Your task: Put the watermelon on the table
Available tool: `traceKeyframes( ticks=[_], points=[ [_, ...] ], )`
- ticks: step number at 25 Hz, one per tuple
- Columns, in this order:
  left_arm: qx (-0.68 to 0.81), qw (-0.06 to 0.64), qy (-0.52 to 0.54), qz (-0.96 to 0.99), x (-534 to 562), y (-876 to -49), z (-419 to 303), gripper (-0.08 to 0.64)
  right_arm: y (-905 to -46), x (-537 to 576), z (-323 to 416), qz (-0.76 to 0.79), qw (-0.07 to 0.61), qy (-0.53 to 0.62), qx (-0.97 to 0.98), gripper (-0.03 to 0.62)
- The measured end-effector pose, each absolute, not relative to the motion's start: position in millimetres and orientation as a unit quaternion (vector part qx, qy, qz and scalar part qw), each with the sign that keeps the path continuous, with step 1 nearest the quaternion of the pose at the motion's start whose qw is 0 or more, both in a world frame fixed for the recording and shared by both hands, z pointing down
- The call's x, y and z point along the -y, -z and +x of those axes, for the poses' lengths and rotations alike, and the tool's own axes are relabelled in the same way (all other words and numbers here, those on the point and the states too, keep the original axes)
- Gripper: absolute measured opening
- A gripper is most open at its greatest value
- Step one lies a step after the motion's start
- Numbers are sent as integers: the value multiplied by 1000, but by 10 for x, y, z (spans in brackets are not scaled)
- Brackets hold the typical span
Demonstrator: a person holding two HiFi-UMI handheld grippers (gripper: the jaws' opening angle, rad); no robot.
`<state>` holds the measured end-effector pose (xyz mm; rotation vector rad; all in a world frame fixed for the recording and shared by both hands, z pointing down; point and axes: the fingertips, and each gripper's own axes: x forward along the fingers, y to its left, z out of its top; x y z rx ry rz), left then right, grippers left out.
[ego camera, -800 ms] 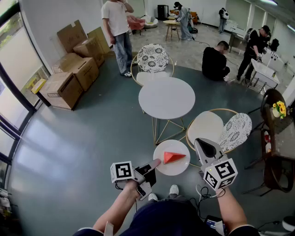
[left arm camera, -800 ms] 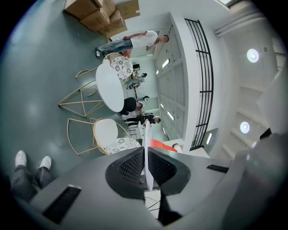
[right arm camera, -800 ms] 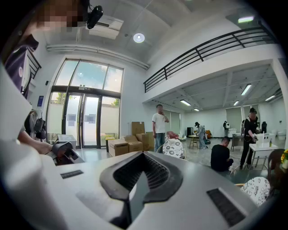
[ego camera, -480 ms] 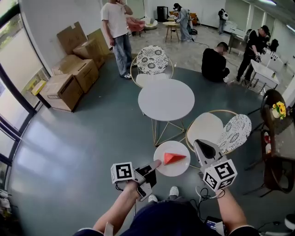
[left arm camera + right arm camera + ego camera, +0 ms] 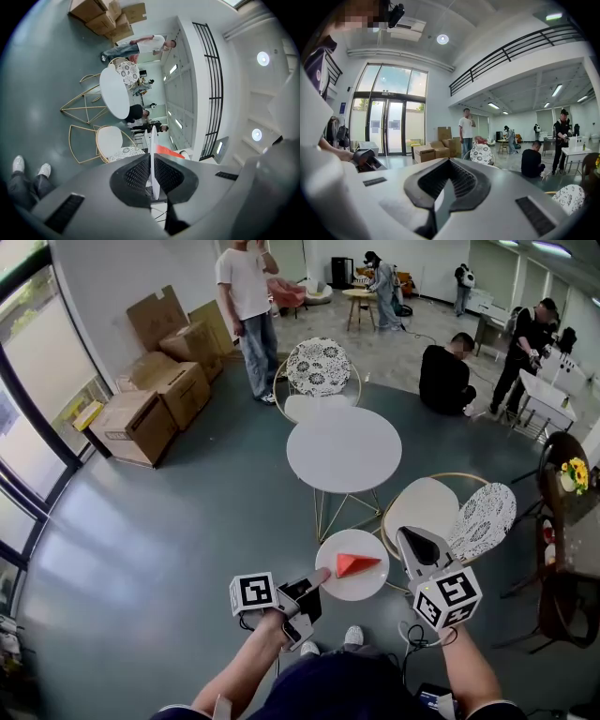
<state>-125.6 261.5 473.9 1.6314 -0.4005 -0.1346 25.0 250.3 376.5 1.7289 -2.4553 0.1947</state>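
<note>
A red wedge of watermelon lies on a small white plate held in the air above the floor. My left gripper is shut on the plate's near-left rim. In the left gripper view the plate shows edge-on between the jaws, with the watermelon just past it. The round white table stands beyond the plate on gold wire legs, its top bare. My right gripper hovers just right of the plate with its jaws shut on nothing, and the same shows in the right gripper view.
A white-seated chair with a patterned back stands right of the table, and another patterned chair behind it. Cardboard boxes are stacked at the left wall. A person stands beyond the table, another sits on the floor.
The whole head view has shifted a little and the table sits slightly nearer. Both grippers and the plate with the watermelon keep the same pose.
</note>
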Motion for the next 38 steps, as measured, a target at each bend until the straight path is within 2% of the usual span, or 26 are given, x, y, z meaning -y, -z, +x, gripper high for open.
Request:
traceKeyframes(
  ticks=[22,38],
  points=[
    [233,651,101,715,-2055,-4773,-842,16,-3856,-1955,920,545,74,-48,834,5],
    [204,661,87,717,-653,-4985,-572,17,-4042,-660,1182,582,95,-50,806,5]
  ],
)
